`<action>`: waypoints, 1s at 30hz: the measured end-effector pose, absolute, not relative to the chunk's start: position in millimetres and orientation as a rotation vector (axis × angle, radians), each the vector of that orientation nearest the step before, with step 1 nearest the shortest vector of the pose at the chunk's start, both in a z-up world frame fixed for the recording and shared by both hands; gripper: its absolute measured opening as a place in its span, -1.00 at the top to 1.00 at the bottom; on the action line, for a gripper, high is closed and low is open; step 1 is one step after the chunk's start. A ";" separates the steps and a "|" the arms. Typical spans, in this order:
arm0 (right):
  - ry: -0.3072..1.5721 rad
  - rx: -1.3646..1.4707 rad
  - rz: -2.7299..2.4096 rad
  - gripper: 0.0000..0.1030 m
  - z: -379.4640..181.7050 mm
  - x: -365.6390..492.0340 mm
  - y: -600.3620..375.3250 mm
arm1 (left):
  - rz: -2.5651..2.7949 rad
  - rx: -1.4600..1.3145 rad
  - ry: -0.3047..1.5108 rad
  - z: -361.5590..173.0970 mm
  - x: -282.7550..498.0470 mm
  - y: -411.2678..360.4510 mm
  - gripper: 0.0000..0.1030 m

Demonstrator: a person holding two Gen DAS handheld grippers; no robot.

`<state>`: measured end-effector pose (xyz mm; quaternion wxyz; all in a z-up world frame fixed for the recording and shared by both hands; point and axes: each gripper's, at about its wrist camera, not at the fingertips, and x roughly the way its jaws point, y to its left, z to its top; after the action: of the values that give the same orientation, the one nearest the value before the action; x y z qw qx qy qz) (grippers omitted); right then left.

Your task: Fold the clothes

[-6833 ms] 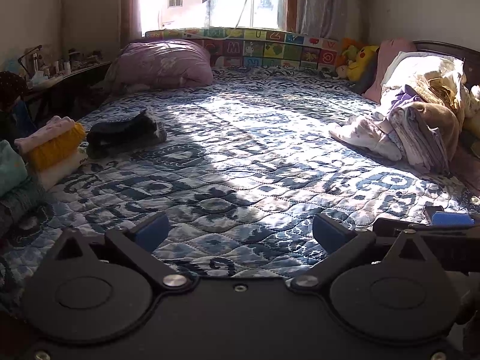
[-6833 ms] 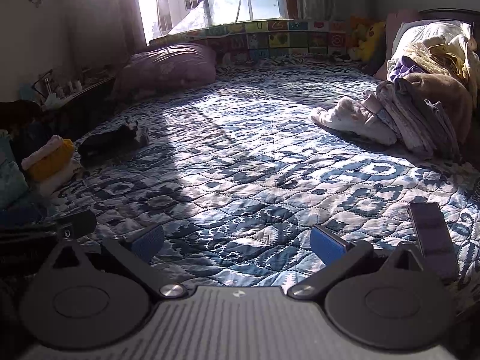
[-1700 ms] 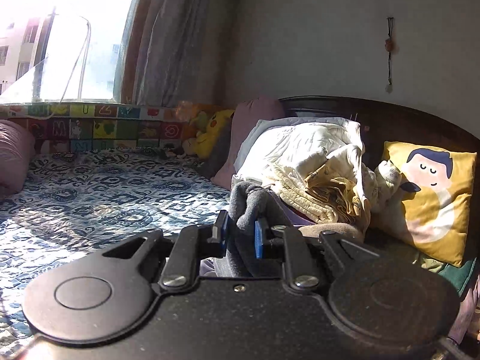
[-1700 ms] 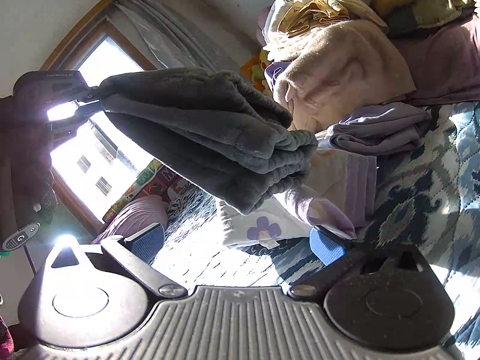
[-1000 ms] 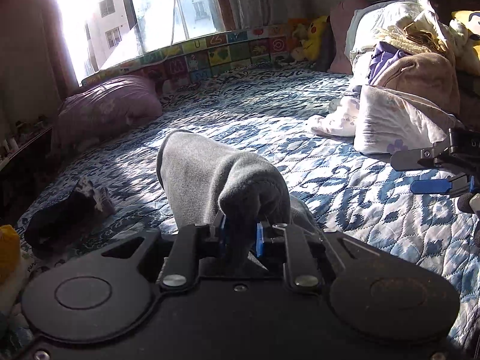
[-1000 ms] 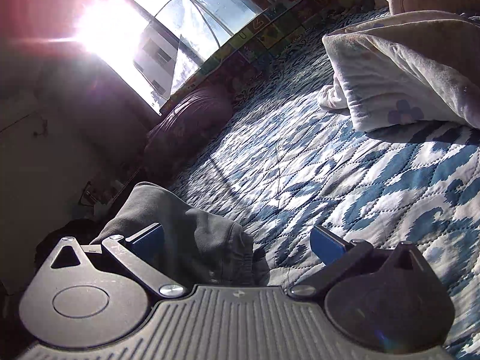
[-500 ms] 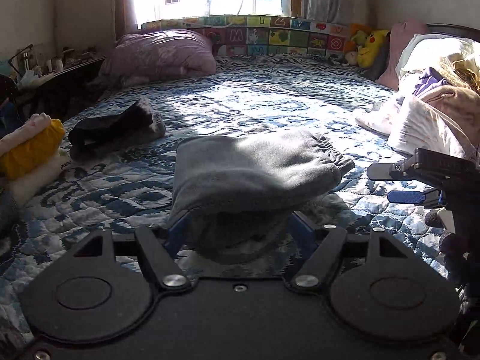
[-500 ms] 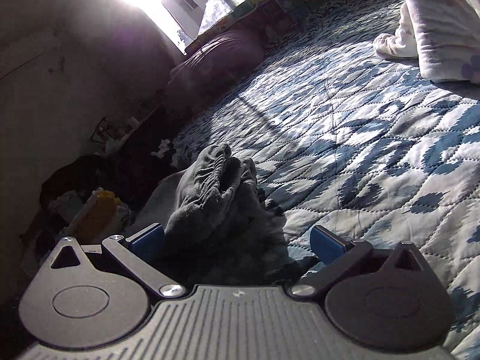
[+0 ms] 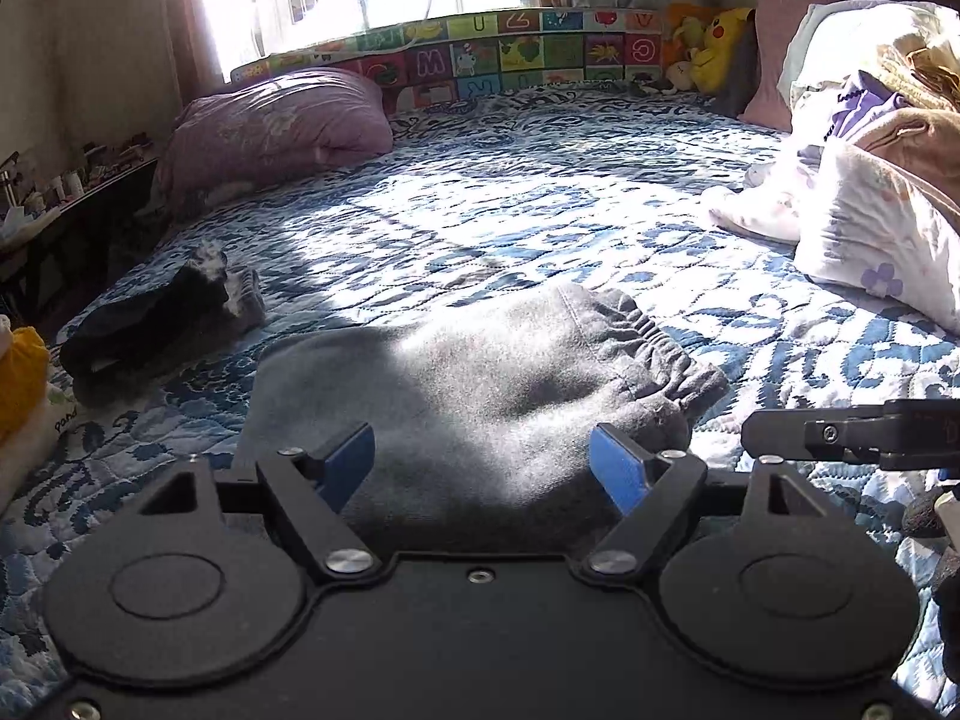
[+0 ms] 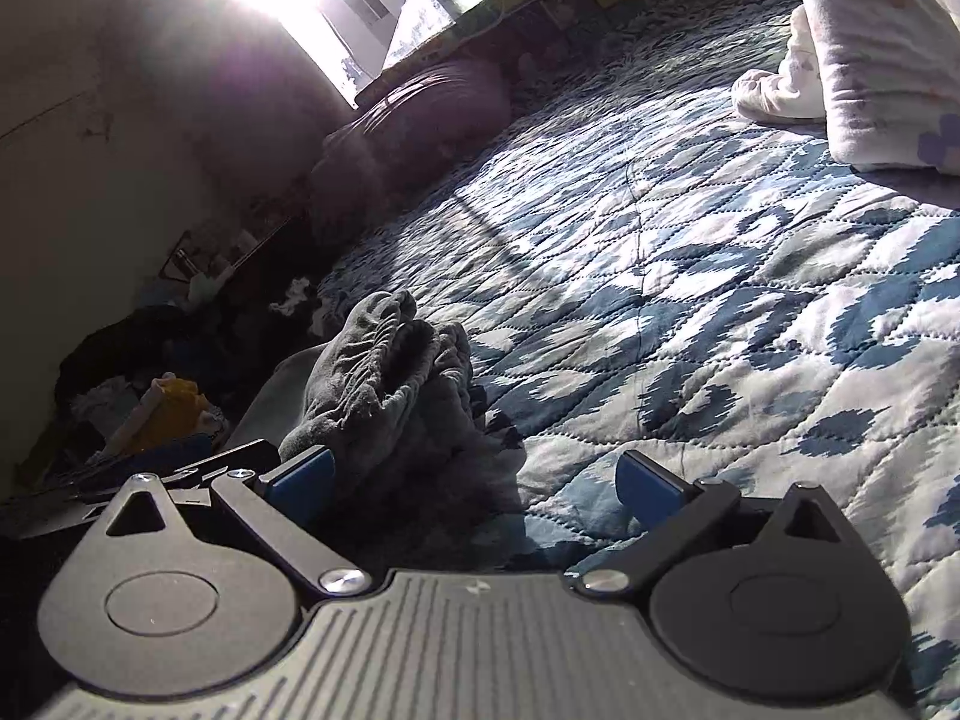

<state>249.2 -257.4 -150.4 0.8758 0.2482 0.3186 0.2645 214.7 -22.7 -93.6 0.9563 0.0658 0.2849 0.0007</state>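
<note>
A grey garment (image 9: 480, 396) with an elastic waistband lies bunched on the blue patterned quilt (image 9: 516, 222). My left gripper (image 9: 486, 468) is open right in front of it, its blue pads either side of the near edge, holding nothing. In the right wrist view the same grey garment (image 10: 390, 396) shows its gathered waistband end-on. My right gripper (image 10: 474, 486) is open just to the right of that end, low over the quilt (image 10: 720, 300). The right gripper's black finger reaches in from the right edge of the left wrist view.
A pile of unfolded clothes (image 9: 876, 180) fills the right side of the bed. A dark garment (image 9: 156, 324) lies at the left, with stacked folded clothes, one yellow (image 9: 21, 378), beyond it. A purple pillow (image 9: 276, 126) and plush toys (image 9: 714, 48) sit near the window.
The left gripper carried the grey garment from the pile to the middle of the bed, set it down and opened. Over the last half second both views barely shifted.
</note>
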 end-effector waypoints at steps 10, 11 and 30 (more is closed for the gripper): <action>0.610 0.425 0.611 -0.94 -150.1 243.6 -239.9 | 0.016 -0.150 0.647 -112.9 229.3 5.9 -0.70; 0.614 0.422 0.610 -0.95 -150.7 244.2 -239.6 | 0.015 -0.147 0.646 -110.2 227.6 6.6 -0.68; 0.671 0.498 0.535 -0.99 -157.7 252.6 -246.4 | 0.097 -0.138 0.519 -73.2 189.5 47.5 1.00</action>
<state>252.6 -246.4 -157.7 0.8794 0.2391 0.3217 0.2567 189.5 47.5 -73.2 0.9630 -0.0682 0.2565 0.0480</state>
